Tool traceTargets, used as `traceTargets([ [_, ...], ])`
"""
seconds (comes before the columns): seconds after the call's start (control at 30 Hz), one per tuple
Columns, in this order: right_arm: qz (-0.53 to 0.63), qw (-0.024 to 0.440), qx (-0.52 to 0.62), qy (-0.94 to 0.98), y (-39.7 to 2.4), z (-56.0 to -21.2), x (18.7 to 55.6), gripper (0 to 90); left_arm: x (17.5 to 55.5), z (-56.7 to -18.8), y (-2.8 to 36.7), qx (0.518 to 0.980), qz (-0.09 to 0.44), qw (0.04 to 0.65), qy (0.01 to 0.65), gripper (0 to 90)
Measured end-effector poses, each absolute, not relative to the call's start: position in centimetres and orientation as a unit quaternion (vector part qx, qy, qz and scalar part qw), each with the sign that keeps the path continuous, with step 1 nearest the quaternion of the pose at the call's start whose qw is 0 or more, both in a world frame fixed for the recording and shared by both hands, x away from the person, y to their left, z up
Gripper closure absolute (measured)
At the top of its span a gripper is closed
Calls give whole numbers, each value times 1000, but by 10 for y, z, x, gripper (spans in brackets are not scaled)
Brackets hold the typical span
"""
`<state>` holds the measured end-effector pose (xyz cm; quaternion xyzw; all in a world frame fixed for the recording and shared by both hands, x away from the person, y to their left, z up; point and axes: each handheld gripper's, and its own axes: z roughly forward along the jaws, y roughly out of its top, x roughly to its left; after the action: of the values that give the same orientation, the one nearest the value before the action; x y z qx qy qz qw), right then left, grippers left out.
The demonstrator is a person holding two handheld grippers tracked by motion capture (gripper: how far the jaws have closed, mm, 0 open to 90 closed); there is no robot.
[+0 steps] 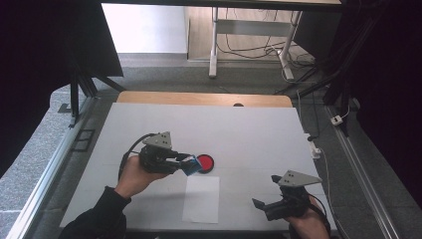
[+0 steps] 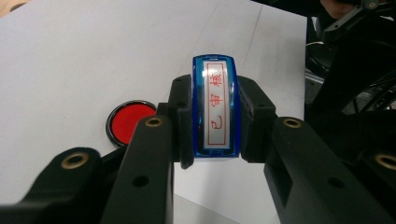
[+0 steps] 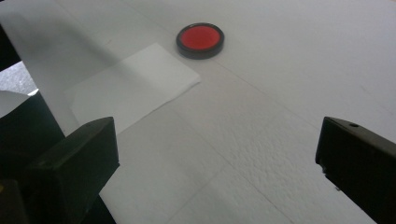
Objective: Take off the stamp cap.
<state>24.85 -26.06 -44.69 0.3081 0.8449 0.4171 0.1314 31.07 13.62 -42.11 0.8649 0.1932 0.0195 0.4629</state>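
over the worktop (image 1: 149, 124), the left tongs (image 2: 215, 121) clamp a blue stamp (image 2: 215, 109) just beside the round ink pad (image 1: 205, 163), its shallow black case full of red ink. inking looks like the step in hand; next, the stamp must go onto the white paper (image 1: 201, 199). right tongs (image 3: 215, 163) gape wide, empty.

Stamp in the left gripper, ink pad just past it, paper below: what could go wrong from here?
1. The stamp is pinched only at its narrow sides by the left gripper; pressing down may make it tilt or slip.
2. The ink pad lies loose and may slide.
3. The paper lies unheld; the open right gripper is off it.
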Motion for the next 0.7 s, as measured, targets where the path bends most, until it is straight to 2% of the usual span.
traceTargets([
  [0.17, 431, 99, 281, 852, -243, -446, 252, 0, 310, -421, 137, 864, 18, 465, 192, 704],
  [0.43, 441, 72, 247, 860, -217, -443, 264, 0, 309, -421, 137, 866, 16, 464, 187, 704],
  [0.7, 446, 65, 229, 863, -201, -444, 272, 0, 309, -420, 138, 865, 14, 467, 181, 704],
])
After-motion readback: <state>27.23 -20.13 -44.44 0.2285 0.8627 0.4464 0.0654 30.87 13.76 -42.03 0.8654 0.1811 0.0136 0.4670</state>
